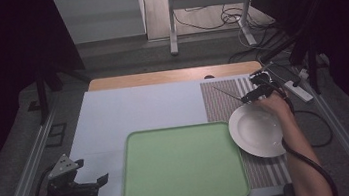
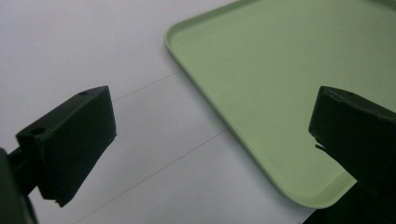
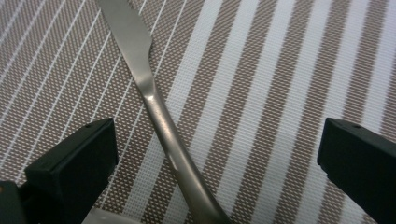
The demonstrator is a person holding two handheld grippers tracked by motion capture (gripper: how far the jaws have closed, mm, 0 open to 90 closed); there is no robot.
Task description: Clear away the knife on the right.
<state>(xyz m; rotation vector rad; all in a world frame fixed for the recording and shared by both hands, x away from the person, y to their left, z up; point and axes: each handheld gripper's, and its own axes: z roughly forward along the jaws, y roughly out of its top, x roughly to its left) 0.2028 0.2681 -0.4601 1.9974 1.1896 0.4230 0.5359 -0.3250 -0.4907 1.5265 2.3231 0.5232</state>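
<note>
Resting on the white counter [image 1: 128, 108] are counted: one pale green rectangular plastic tray [image 1: 182, 165], bare; one round white ceramic plate [image 1: 257, 130]; one brown-and-white striped woven placemat [image 1: 223, 99]; one slim silver metal table knife [image 3: 154, 107]. The plate is laid on the placemat, just beside the tray's right edge. The knife is laid on the placemat beyond the plate. Two tongs are held: left tongs [image 1: 94, 181], spread wide near the tray's left corner; right tongs [image 3: 217, 158], spread wide astride the knife's handle, which is not gripped.
</note>
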